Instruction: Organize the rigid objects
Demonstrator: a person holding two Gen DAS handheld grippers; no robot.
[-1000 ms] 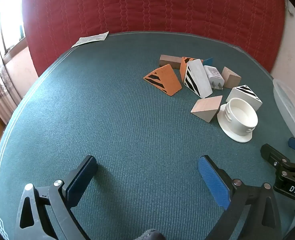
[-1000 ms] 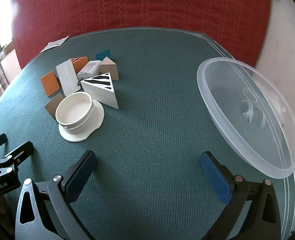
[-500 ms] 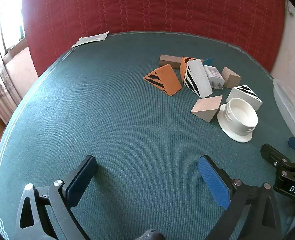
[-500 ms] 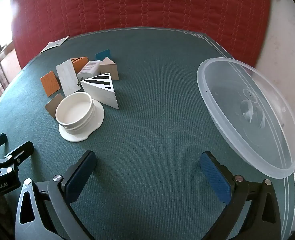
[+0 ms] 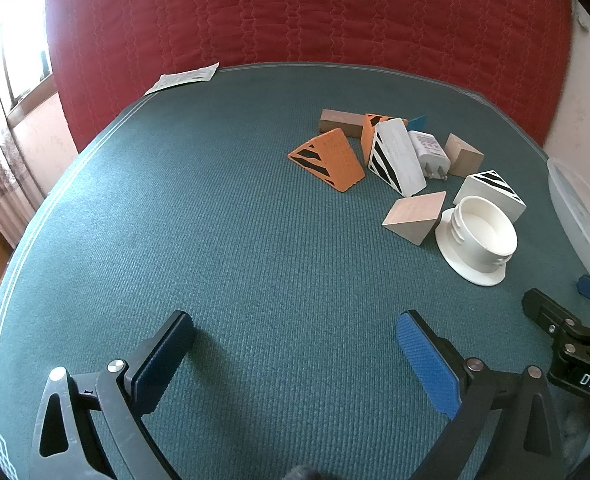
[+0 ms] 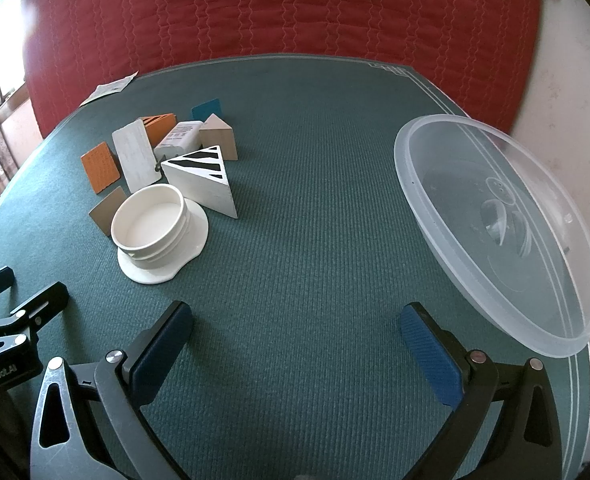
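Left wrist view looks across the green tabletop [image 5: 215, 240] at a loose cluster of rigid pieces: an orange striped wedge [image 5: 329, 160], a white striped wedge [image 5: 397, 158], a charger plug [image 5: 431, 152], plain wooden blocks [image 5: 415, 216] and a white flanged cup [image 5: 477, 240], crowded together and touching in places. The left hand-held gripper [image 5: 295, 344] hovers low over bare cloth with its jaws spread wide and nothing between them. The right hand-held gripper [image 6: 297, 340] is likewise wide apart and empty. Beside it, at the tabletop's right edge and well apart from the pile, lies a clear plastic bowl [image 6: 495, 232], tilted open toward the pieces, probably the place meant to receive them. Sorting, I judge, has not begun.
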